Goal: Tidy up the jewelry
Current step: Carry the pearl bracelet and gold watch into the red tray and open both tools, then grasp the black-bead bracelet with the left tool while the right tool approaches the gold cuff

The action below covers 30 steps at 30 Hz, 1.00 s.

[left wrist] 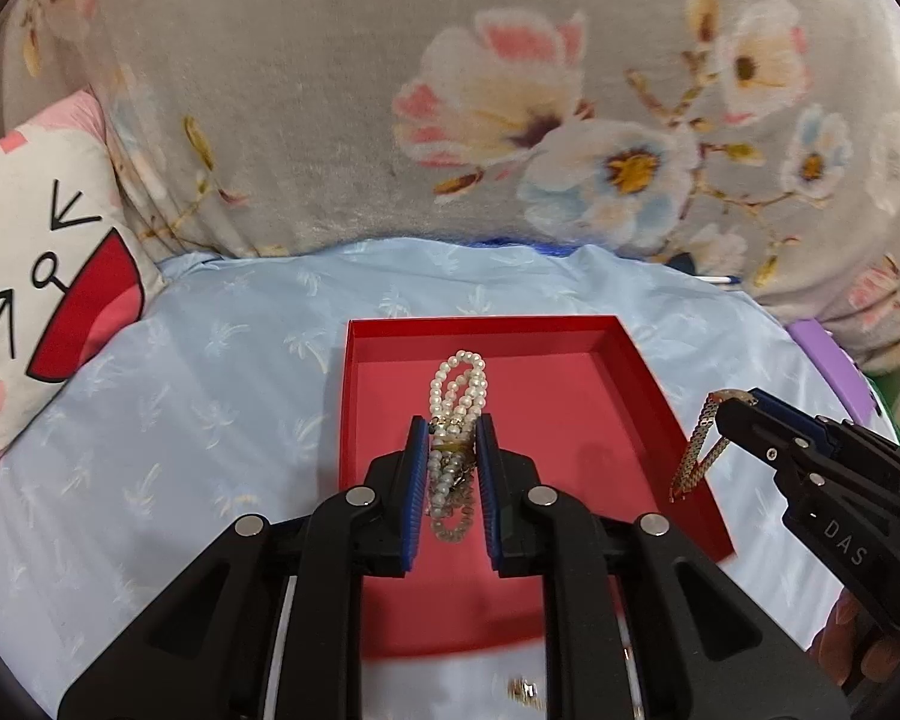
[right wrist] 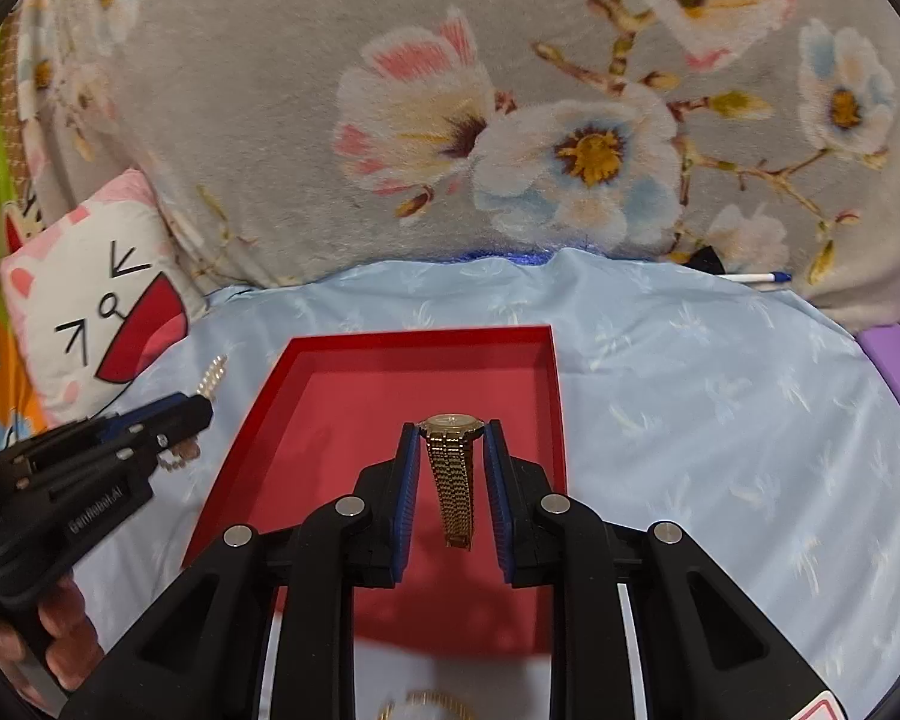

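Note:
My left gripper (left wrist: 452, 423) is shut on a bundle of white pearl strands (left wrist: 459, 375) with a gold clasp. The strands stick up past the blue pads and hang above the red tray (left wrist: 480, 324). My right gripper (right wrist: 451, 429) is shut on a gold watch (right wrist: 453, 480) at its face, and the metal band dangles over the same red tray (right wrist: 420, 336). In the left wrist view the right gripper (left wrist: 733, 403) hovers by the tray's right rim with the gold band (left wrist: 699, 450) hanging. In the right wrist view the left gripper (right wrist: 201, 408) sits left of the tray, pearls showing at its tip.
The tray lies on a pale blue sheet (left wrist: 210, 390). A cat-face pillow (left wrist: 42, 276) sits far left and a floral grey blanket (left wrist: 390, 90) rises behind. A purple object (right wrist: 894, 360) and a pen (right wrist: 756, 277) lie at the right. A small gold piece (left wrist: 525, 690) lies near the tray's front.

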### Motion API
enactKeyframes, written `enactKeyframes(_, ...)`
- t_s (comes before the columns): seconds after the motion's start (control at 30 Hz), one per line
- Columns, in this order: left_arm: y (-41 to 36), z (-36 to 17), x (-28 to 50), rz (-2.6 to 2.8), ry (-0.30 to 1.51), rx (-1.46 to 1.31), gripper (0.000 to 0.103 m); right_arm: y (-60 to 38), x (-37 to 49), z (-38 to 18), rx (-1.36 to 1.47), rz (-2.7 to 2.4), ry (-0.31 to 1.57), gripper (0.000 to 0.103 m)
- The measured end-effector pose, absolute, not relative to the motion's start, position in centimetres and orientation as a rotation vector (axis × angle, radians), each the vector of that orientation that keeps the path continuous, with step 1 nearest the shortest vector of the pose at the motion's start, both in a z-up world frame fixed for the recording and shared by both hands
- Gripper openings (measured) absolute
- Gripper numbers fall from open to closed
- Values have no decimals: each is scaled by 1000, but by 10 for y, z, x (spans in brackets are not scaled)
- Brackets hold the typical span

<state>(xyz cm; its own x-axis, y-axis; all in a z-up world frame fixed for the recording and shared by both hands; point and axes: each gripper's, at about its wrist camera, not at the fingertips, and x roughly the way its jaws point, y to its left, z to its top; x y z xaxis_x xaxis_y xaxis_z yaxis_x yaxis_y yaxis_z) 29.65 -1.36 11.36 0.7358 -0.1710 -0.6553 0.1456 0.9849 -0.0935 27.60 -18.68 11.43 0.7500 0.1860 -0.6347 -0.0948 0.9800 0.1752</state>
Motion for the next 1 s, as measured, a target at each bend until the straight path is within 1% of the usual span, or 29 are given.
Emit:
enactKeyframes(0.2, -19, 83, 351, -126, 785, -12, 15, -180, 343, 86, 138, 138, 789, 20)
enactKeyframes(0.43, -15, 60, 382, -115, 831, -25, 16, -176, 374, 62, 109, 116, 856, 21)
enactKeyframes(0.47, -16, 58, 384, -118, 834, -28, 19, -176, 375, 61, 101, 114, 853, 21)
enactKeyframes(0.5, -15, 56, 386, -113, 842, -32, 30, -175, 373, 62, 90, 103, 841, 22)
enactKeyframes(0.53, -14, 55, 387, -108, 846, -39, 45, -175, 371, 63, 78, 96, 831, 24)
enactKeyframes(0.6, -12, 57, 385, -86, 824, -51, 57, -176, 366, 67, 74, 91, 811, 26)
enactKeyframes(0.73, -2, 66, 372, -76, 808, -79, 64, -185, 344, 78, 102, 107, 771, 34)
enactKeyframes(0.83, 6, 73, 350, -75, 796, -86, 67, -194, 313, 82, 126, 120, 753, 37)
enactKeyframes(1.0, 16, 75, 289, -85, 768, -76, 68, -205, 243, 79, 150, 143, 731, 41)
